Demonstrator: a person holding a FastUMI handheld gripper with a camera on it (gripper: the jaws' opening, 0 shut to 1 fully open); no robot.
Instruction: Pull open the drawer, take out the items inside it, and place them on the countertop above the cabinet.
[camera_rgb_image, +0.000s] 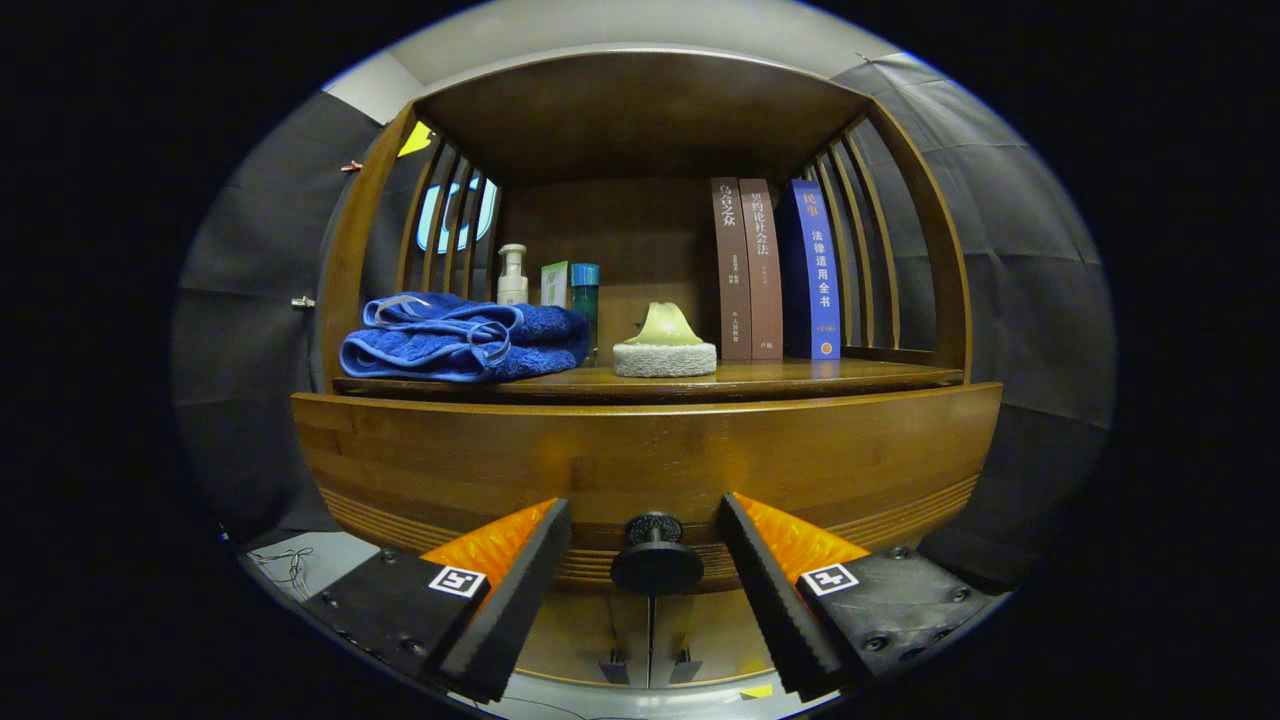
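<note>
Tongs (645, 585) wide open astride drawer knob (656, 562), gripping nothing, before wooden cabinet's (640, 460) cluttered countertop (800, 378).

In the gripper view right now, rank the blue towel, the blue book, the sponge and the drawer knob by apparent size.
1. blue towel
2. blue book
3. sponge and drawer knob: look alike; the knob sits nearer the camera, untouched between the open gripper's fingers, so unranked.
</note>
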